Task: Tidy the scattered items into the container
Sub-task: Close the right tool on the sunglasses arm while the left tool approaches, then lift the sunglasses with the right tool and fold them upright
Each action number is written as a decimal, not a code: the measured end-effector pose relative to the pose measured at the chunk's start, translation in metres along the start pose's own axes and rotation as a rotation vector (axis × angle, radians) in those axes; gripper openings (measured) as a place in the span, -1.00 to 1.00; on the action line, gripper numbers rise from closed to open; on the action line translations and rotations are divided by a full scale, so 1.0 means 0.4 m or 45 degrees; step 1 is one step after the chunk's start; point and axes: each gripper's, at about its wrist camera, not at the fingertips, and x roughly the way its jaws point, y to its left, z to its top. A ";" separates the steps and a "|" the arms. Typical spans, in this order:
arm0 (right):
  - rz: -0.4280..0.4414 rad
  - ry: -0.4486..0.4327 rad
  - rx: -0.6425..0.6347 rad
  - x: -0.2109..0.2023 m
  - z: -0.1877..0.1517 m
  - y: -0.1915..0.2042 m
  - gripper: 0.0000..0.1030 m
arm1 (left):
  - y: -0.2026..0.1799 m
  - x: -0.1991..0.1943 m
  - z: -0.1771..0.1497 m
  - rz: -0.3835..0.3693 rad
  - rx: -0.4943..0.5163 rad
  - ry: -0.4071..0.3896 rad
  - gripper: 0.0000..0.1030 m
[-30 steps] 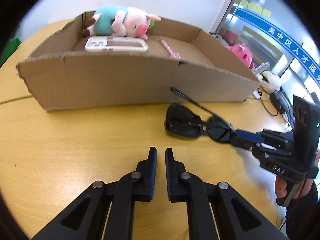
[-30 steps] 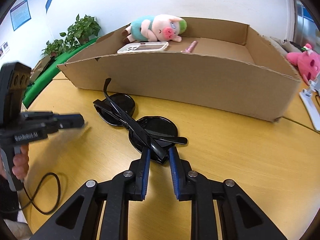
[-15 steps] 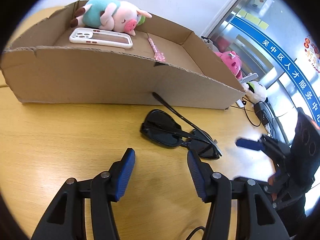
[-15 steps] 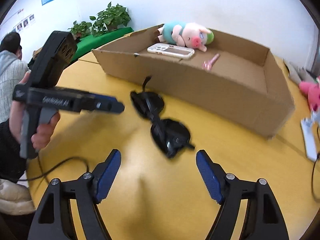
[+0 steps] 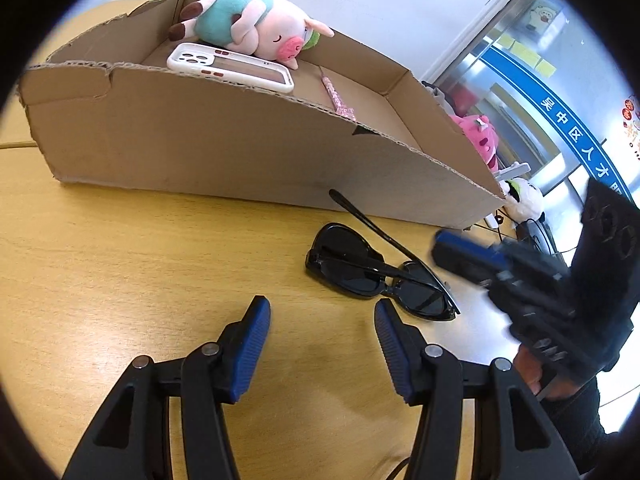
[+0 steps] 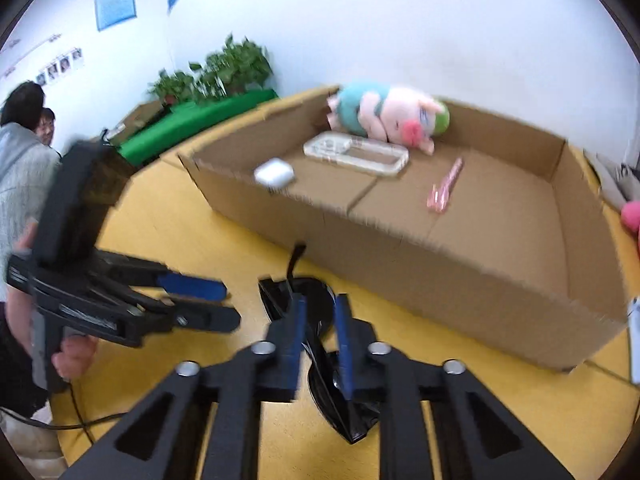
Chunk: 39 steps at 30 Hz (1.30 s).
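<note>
1. A shallow cardboard box (image 5: 224,148) sits on a round yellow wooden table (image 5: 120,280), open at the top, with its long side wall facing the two handheld grippers.
2. Inside the box, along the far wall, a plush pig (image 5: 256,26) in a teal top lies on its side.
3. A white phone case (image 5: 230,66) lies flat just in front of the pig, touching or nearly touching it.
4. A thin pink pen-like item (image 6: 444,186) lies on the box floor to the right of the case; a small white earbud case (image 6: 274,173) lies near the left end.
5. Black sunglasses (image 5: 376,274) are outside the box, close to its near wall, with one arm sticking up towards the cardboard.
6. The left gripper (image 5: 322,344) hovers over bare table with its blue-padded jaws parted and nothing between them; the sunglasses lie just ahead and to its right.
7. In the right wrist view, the right gripper (image 6: 318,344) has its jaws clenched on the sunglasses, with the dark frame pinched between the blue pads and one lens hanging below them. The view is blurred.
8. Two people stand at the far left of that view, near potted plants (image 6: 216,70).
</note>
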 end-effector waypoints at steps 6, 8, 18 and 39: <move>0.006 0.022 0.017 0.015 -0.011 0.015 -0.88 | -0.006 0.005 0.001 -0.008 0.012 0.005 0.04; 0.008 0.027 0.022 0.017 -0.011 0.012 -0.88 | -0.010 0.008 0.001 -0.016 0.011 0.008 0.04; 0.045 -0.022 -0.099 -0.048 -0.017 0.015 0.34 | -0.021 0.021 0.004 -0.053 -0.005 0.016 0.04; 0.205 0.151 0.016 -0.005 -0.006 -0.037 -0.81 | 0.003 0.028 -0.001 -0.175 -0.104 0.036 0.04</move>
